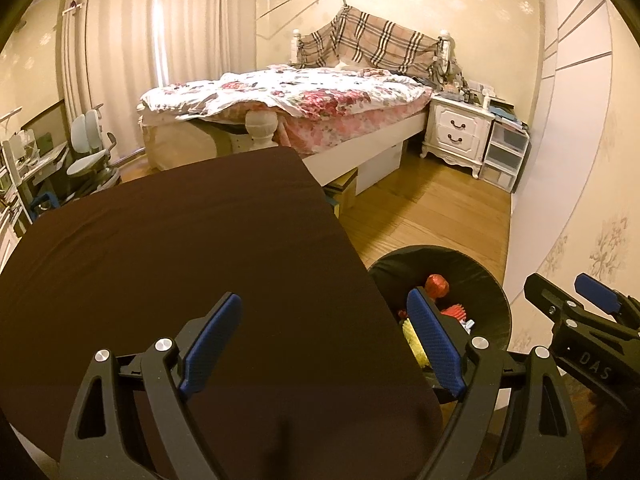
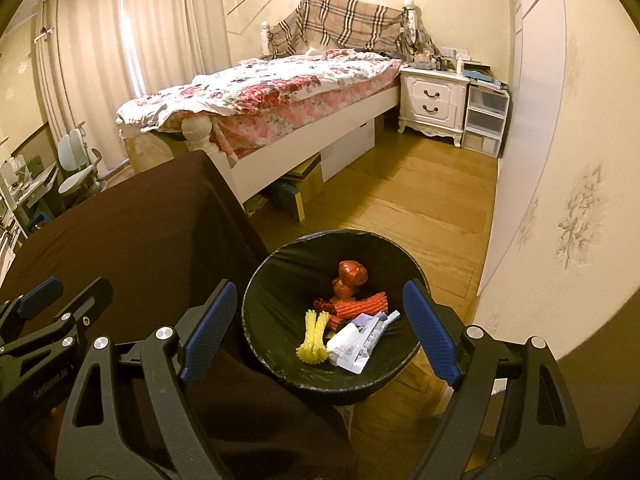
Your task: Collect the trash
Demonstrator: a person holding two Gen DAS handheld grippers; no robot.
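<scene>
Hidden parts: in the left wrist view the bin (image 1: 496, 280) is half covered by the left gripper's right finger and by the table edge; its base is not seen in either view.
Hard to make out: the small print on the white packet (image 2: 352, 344) cannot be read; a dark red item under the orange net cannot be identified.
Cut off: of the right gripper (image 1: 560, 296), only two finger ends are seen at the right edge of the left wrist view.
Bin: a round bin (image 2: 280, 280) lined with a black bag is stood on the wooden floor (image 2: 420, 200), just beside the table's right edge.
Bin contents: red foil wrappers (image 2: 352, 274), an orange foam net (image 2: 364, 306), a yellow foam net (image 2: 314, 338) and the white packet with purple wrapping are lain at the bottom.
Long axes: the orange net is laid across the bin, left to right; the yellow net is laid from near to far.
Table: a surface covered with dark brown cloth (image 1: 180, 260) is seen bare.
Left tongs: the left gripper (image 1: 324, 340) is held wide open over the table's right edge, with nothing gripped.
Right tongs: the right gripper (image 2: 320, 330) is held wide open above the bin, with nothing gripped.
Background: a bed (image 2: 288, 92) and a white nightstand (image 2: 434, 104) are seen behind.
</scene>
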